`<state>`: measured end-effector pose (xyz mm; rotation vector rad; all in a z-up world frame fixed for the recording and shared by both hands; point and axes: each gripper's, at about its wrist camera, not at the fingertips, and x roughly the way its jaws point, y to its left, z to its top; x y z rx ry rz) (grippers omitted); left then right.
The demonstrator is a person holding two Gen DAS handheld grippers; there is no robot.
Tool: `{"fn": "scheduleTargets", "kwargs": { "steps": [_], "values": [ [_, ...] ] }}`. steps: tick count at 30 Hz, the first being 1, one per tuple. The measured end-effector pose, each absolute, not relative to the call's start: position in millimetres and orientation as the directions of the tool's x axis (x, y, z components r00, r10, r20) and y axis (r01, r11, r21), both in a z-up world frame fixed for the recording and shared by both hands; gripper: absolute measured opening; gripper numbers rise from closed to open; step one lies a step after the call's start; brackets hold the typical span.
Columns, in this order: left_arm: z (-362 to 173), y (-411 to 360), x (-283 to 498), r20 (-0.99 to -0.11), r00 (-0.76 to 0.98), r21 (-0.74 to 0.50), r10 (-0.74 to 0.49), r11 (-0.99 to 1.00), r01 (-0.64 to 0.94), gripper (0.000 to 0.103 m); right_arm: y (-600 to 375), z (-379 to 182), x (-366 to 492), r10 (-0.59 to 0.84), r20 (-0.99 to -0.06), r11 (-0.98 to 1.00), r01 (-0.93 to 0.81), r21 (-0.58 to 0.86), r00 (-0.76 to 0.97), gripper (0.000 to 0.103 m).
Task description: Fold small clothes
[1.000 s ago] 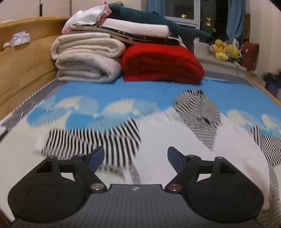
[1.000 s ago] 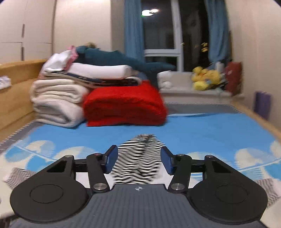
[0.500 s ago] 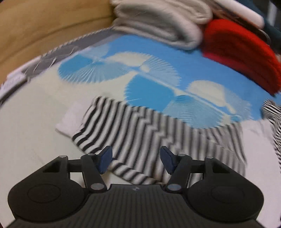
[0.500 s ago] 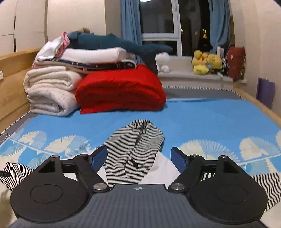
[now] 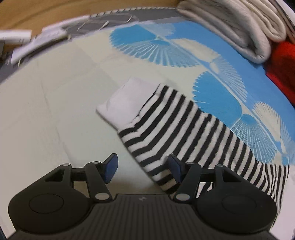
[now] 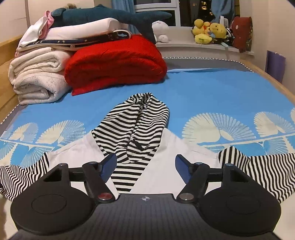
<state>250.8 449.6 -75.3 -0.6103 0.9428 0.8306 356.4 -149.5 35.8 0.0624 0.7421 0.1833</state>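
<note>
The small hooded top (image 6: pixel 140 129) lies flat on the blue bedspread (image 6: pixel 212 92), long axis running away, hood pointing toward the red blanket (image 6: pixel 114 61). Left gripper (image 5: pixel 142 167) closing over its striped sleeve (image 5: pixel 184 133), white cuff up-left, seemingly not pinched yet. Right gripper (image 6: pixel 145 167) closing above the chest, holding nothing.

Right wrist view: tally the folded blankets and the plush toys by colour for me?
Red folded blanket: 1
Cream folded blankets: 2
Teal shark plush: 1
Yellow plush toys: 2, maybe more; they overlap
White plush: 1
Total: 7

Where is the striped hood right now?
In the right wrist view the striped hood lies centre frame on the blue bedspread, ahead of the red blanket.
</note>
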Motion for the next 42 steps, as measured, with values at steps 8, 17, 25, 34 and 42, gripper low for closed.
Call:
{"fn": "scheduleTargets", "kwargs": {
  "steps": [8, 17, 25, 34, 42],
  "values": [
    [-35, 416, 259, -0.807, 0.432, -0.095, 0.403, 0.632, -0.769, 0.001, -155, 38, 352, 0.227, -0.668, 0.974, -0.178, 0.143, 0.709, 0.046],
    [55, 214, 273, -0.558, 0.826, -0.27, 0.082, 0.923, -0.274, 0.0, -173, 26, 336, 0.204, -0.706, 0.976, -0.087, 0.198, 0.678, 0.045],
    [40, 119, 277, -0.589, 0.76, -0.454, -0.275, 0.89, -0.03, 0.029, -198, 5, 318, 0.156, -0.751, 0.96, 0.082, 0.269, 0.641, 0.049],
    [10, 181, 303, -0.777, 0.628, -0.318, 0.048, 0.831, -0.457, 0.029, -195, -29, 324, 0.214, -0.793, 0.93, 0.129, 0.344, 0.57, 0.049],
    [1, 207, 322, -0.813, 0.579, -0.314, 0.065, 0.789, -0.528, 0.029, -107, -47, 354, 0.348, -0.787, 0.937, -0.223, 0.27, 0.51, 0.051]
  ]
}}
